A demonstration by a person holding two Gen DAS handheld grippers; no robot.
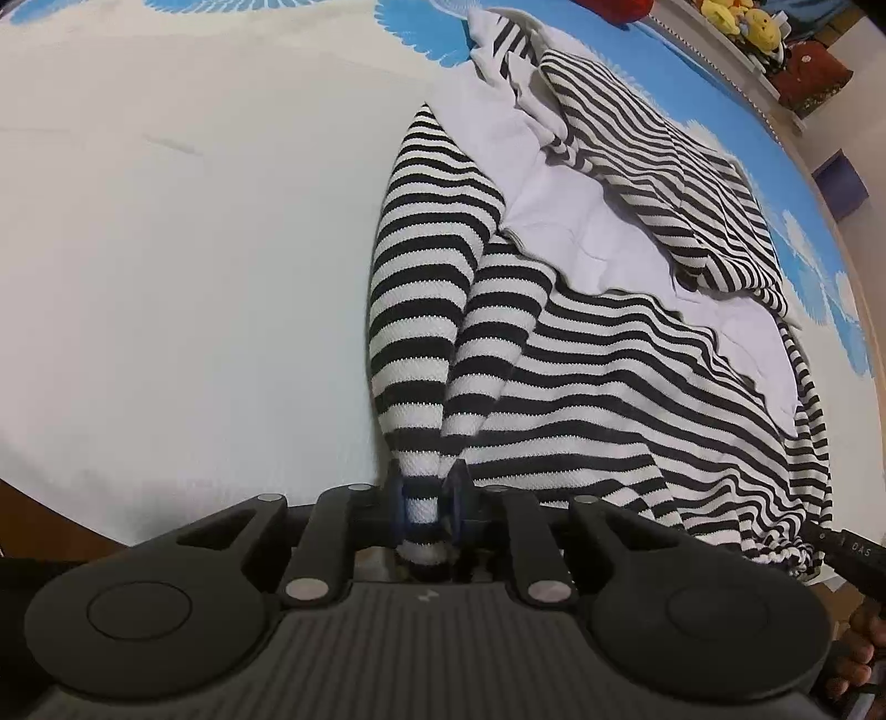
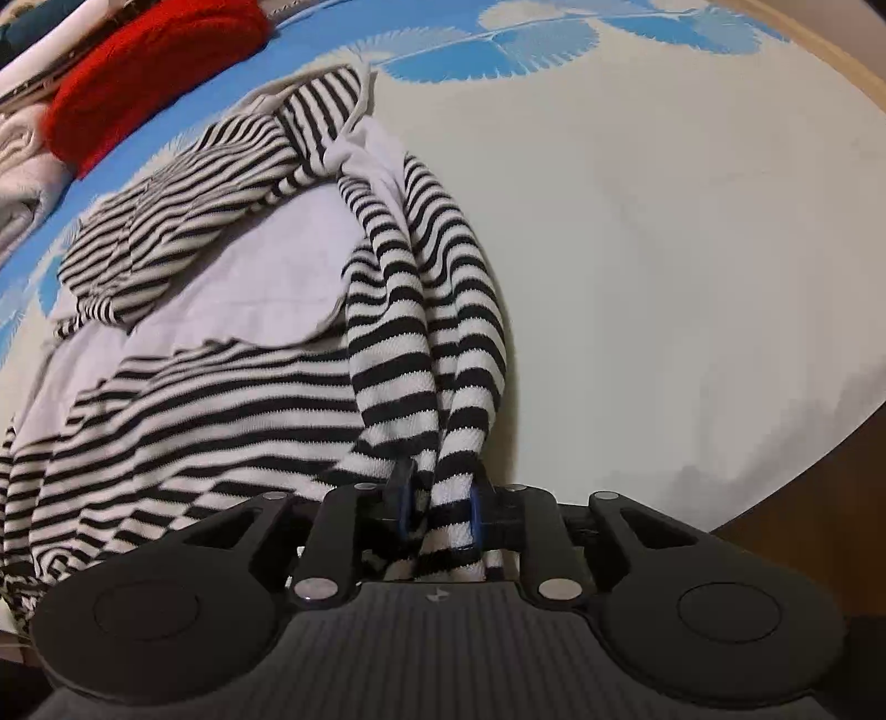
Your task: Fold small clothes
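A black-and-white striped garment with a pale lilac inner layer lies spread on the bed. My left gripper is shut on a bunched striped edge of it, which rises from the jaws as two folds. In the right wrist view the same striped garment lies to the left, and my right gripper is shut on another bunched striped edge. Both held parts are pulled up off the sheet. The cloth inside the jaws is partly hidden.
The bed sheet is cream with blue leaf prints. A red folded item and pale folded clothes lie at the far left in the right wrist view. Yellow toys sit on a shelf. The bed edge is near right.
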